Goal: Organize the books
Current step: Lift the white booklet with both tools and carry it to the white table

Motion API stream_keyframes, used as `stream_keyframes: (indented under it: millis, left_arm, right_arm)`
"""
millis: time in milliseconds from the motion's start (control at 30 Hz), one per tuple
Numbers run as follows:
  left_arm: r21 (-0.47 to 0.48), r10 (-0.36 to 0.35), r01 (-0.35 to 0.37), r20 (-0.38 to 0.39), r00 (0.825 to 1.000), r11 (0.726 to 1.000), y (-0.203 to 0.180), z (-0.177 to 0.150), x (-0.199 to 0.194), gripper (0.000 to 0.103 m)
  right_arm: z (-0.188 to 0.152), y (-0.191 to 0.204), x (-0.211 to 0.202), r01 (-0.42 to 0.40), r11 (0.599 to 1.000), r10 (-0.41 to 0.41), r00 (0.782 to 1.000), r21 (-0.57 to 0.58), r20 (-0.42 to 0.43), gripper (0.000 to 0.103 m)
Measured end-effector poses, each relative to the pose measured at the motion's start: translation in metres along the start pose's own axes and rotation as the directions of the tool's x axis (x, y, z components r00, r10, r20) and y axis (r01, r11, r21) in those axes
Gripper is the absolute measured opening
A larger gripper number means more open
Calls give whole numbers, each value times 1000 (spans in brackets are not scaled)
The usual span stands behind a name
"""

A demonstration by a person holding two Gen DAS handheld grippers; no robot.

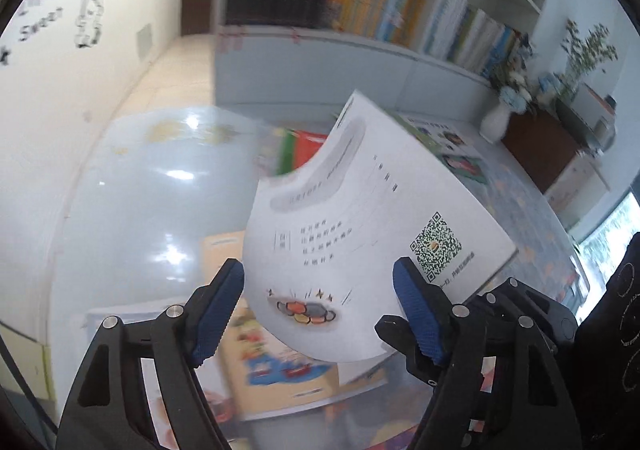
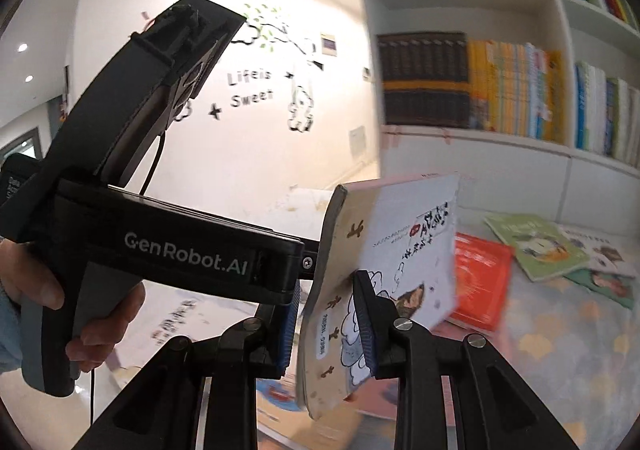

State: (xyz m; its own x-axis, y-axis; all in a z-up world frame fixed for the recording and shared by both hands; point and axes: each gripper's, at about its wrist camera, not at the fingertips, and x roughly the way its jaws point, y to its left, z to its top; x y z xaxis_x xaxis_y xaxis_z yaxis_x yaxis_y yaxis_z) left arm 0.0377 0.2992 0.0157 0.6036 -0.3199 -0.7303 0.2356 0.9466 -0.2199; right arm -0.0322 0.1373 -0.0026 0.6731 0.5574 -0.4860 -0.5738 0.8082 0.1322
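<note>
My right gripper (image 2: 328, 324) is shut on a white paperback book (image 2: 384, 262) with cartoon drawings, holding it upright by its lower edge above the table. In the left wrist view the same book's white back cover (image 1: 360, 217) with a QR code fills the middle, held up in front of my left gripper (image 1: 320, 310). My left gripper is open, its blue pads (image 1: 216, 310) wide apart, and it holds nothing. The left gripper's body (image 2: 160, 250) sits just left of the book in the right wrist view.
Several books lie on the table: an orange one (image 2: 480, 282), a green one (image 2: 536, 246), a colourful picture book (image 1: 276, 350) under the left gripper. A white bookshelf (image 2: 500, 137) full of books stands behind. A white vase (image 1: 494, 121) with flowers stands at the right.
</note>
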Motion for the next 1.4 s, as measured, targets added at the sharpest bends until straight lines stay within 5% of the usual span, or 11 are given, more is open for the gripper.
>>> stream_keyframes:
  millis: [300,567,767,1067,1267,1400]
  left_arm:
    - [-72,167,-163,54,984,984,69,-12,-69,74]
    - [-172,216,-206,42,976,963,103,-35,-92,74]
    - [-180,247,-243,1,969,953,105,-71,-92,74]
    - [-373,179,-215,-129,975,902,147,-150,-73,74]
    - [-407,266,-335,-218,939,850,173,-189,-70,74]
    - [-438,258,-348,-251,933,829,181,-207,-82,74]
  right_arm:
    - [22,79,19,-178,983,181,981,-55,65,27]
    - [27,131,35,-288,954,293,955,-89,50,27]
    - [13,145,37,-351,925,348,936,-147,-50,27]
    - [-30,165,49,-449,876,399,880,-176,-257,27]
    - [-62,172,74,-518,851,461,813,-82,-356,27]
    - [-67,189,79,-547,826,470,802,-138,-370,27]
